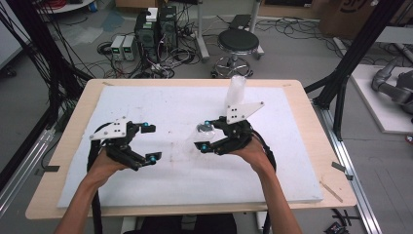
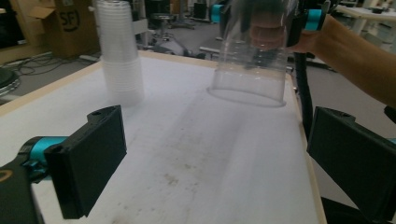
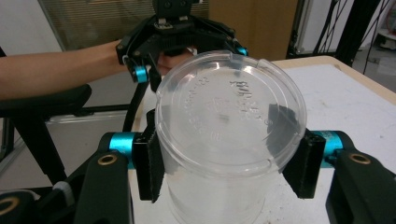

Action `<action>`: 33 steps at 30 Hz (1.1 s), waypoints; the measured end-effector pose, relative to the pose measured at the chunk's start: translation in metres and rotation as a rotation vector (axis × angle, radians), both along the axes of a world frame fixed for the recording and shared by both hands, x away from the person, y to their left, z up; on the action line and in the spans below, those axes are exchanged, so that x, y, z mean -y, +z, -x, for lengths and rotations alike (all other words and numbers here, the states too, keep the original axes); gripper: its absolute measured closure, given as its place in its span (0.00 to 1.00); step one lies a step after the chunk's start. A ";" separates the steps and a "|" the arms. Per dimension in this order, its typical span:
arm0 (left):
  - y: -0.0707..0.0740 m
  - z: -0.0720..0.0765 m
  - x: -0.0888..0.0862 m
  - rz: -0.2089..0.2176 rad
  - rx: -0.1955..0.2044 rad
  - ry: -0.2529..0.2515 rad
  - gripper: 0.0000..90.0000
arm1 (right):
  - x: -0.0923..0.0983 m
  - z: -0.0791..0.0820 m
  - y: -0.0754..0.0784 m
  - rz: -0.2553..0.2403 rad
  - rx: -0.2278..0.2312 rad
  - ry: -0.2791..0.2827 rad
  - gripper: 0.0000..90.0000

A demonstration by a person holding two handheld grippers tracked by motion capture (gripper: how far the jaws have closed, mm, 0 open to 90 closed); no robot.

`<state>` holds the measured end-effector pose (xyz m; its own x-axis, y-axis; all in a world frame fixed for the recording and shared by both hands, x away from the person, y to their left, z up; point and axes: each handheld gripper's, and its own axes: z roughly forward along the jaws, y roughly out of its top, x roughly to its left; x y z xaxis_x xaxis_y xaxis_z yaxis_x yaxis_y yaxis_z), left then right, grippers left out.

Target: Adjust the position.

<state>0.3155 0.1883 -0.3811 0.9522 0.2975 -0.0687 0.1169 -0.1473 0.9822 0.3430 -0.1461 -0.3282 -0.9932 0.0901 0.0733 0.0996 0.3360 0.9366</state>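
White table (image 1: 146, 185) | one cup stack (image 2: 120, 56) | right tool (image 3: 229, 163) pinching one cup (image 3: 224, 140) | left tool (image 2: 210, 172) spread

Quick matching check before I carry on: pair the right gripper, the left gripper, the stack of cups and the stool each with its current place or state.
Things:
1. right gripper
2. left gripper
3. stack of cups
4. stool

Places or states:
A. upright on the white board, near its far edge
B. jaws wide apart, nothing between them
C. on the floor beyond the table
D. jaws closed on a clear cup turned upside down

Pairs: 1-D, 2-B, 3-A, 4-C
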 end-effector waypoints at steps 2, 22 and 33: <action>0.000 -0.001 0.011 0.002 -0.002 -0.028 0.05 | -0.001 0.000 0.000 -0.007 0.001 0.015 0.46; 0.000 -0.006 0.075 0.064 -0.011 -0.152 0.05 | -0.007 0.002 -0.003 -0.094 -0.025 0.071 0.46; -0.002 -0.006 0.079 0.075 -0.002 -0.166 0.12 | -0.008 0.001 -0.006 -0.124 -0.032 0.076 0.46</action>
<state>0.3211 0.1097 -0.3834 0.9876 0.1304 -0.0872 0.0995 -0.0909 0.9909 0.3422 -0.1385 -0.3339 -0.9939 0.0034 0.1107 0.1086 0.2252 0.9682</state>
